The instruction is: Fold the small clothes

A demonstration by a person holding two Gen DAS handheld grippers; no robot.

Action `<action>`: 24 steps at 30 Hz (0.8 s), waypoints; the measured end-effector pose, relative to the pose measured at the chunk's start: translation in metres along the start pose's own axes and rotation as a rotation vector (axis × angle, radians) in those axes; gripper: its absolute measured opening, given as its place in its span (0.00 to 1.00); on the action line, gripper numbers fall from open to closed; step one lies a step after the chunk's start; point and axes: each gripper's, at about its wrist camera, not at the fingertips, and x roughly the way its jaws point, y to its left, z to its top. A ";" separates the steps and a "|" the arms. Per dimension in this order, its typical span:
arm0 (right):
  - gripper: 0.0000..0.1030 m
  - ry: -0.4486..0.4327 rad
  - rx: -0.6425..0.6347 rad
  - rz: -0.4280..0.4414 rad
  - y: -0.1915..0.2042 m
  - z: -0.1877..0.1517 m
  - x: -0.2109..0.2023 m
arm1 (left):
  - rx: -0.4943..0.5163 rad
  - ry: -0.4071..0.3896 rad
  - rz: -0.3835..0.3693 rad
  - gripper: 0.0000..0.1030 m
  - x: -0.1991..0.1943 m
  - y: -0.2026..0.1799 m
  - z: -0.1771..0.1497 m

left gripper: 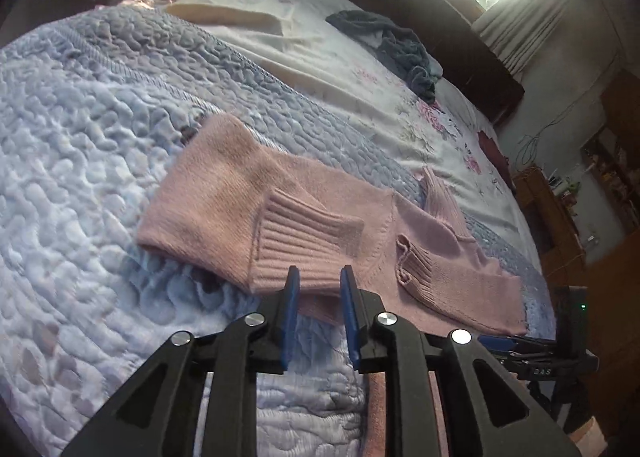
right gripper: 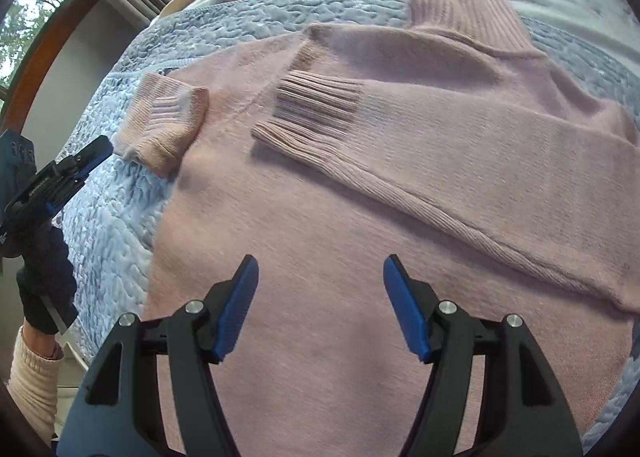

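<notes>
Right wrist view: right gripper [right gripper: 320,277], jaws spread, hovers over the pink sweater [right gripper: 360,197]; the left gripper [right gripper: 94,151], narrowly parted and empty, sits at nine o'clock.

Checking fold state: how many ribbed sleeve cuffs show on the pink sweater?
2. One cuff lies folded across the pink sweater chest; the other cuff sits at its left edge beside the left gripper. None seems hidden.

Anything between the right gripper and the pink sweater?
Nothing visible. The right gripper hangs open directly over the pink sweater body, with only bare knit between its fingers. The left gripper is off at the sweater's edge.
</notes>
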 end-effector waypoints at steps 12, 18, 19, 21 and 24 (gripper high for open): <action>0.63 0.026 0.007 0.110 0.074 0.079 0.043 | -0.103 0.066 0.074 0.24 0.043 0.053 0.013; 0.61 0.079 0.043 0.170 0.095 0.106 0.089 | -0.123 -0.030 0.100 0.29 -0.001 0.062 0.008; 0.59 0.091 0.054 0.184 0.097 0.108 0.096 | -0.110 -0.038 0.113 0.31 -0.006 0.062 0.008; 0.58 0.100 0.071 0.184 0.098 0.111 0.107 | -0.081 -0.042 0.128 0.31 -0.013 0.062 0.009; 0.25 0.087 0.068 0.215 0.100 0.113 0.111 | -0.048 -0.041 0.169 0.32 -0.016 0.060 0.013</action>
